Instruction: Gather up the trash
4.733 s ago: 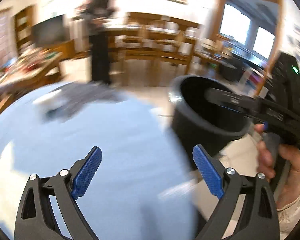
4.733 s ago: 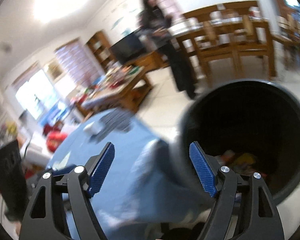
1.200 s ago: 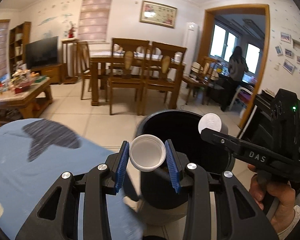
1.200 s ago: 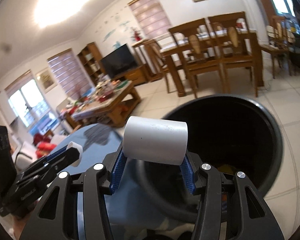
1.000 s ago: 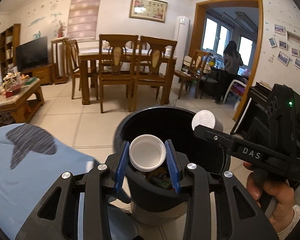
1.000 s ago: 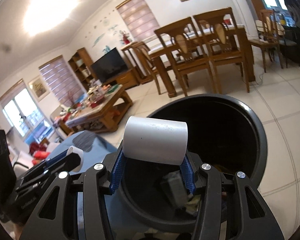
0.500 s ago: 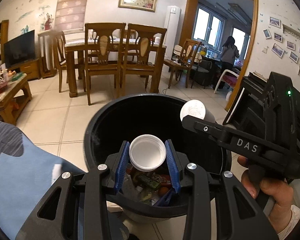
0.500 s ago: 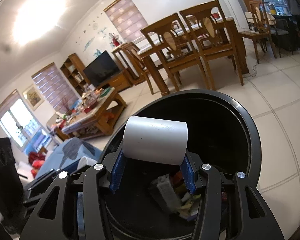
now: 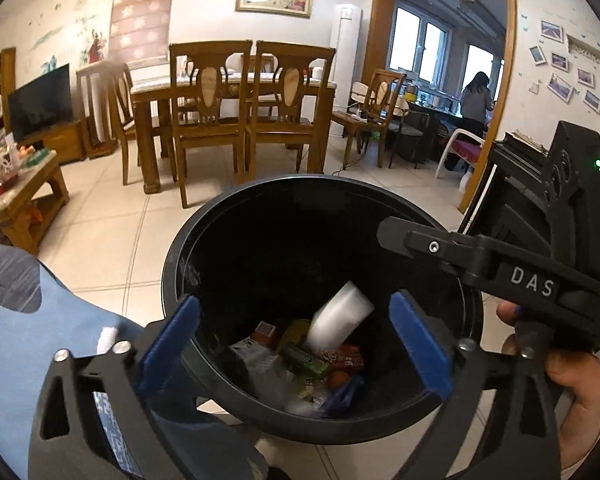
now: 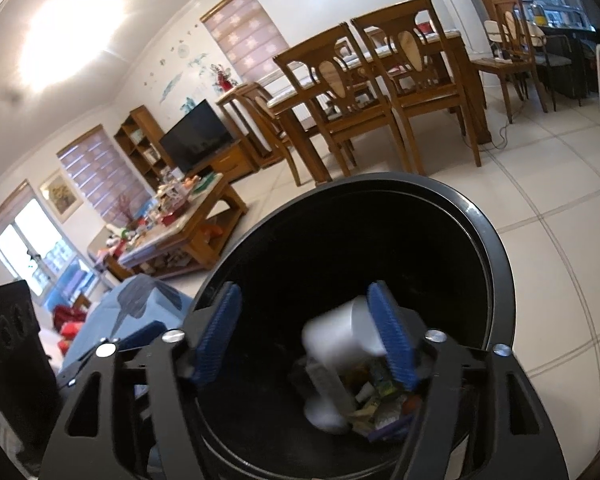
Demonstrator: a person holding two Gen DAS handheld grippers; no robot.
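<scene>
A black round trash bin (image 9: 228, 216) stands on the tiled floor, seen from above in both wrist views (image 10: 496, 240). Wrappers and packets (image 9: 320, 360) lie at its bottom. My left gripper (image 9: 296, 340) is open over the bin's mouth. A white paper cup (image 9: 340, 316) falls blurred inside the bin. My right gripper (image 10: 308, 344) is open over the bin too. A white paper cup (image 10: 340, 336) falls blurred beside its right pad, and a second blurred white cup (image 10: 324, 412) lies lower among the trash. The right gripper's body (image 9: 532, 264) shows at right in the left wrist view.
A blue cloth-covered surface (image 9: 16, 340) lies left of the bin. A wooden dining table with chairs (image 9: 228, 108) stands beyond. A low cluttered coffee table (image 10: 172, 224) is at left. A person (image 9: 476, 104) stands in the far room past the doorway.
Both grippers opened over the bin and let go of their white cups, which now fall inside it. Both grippers also moved closer over the bin's mouth.
</scene>
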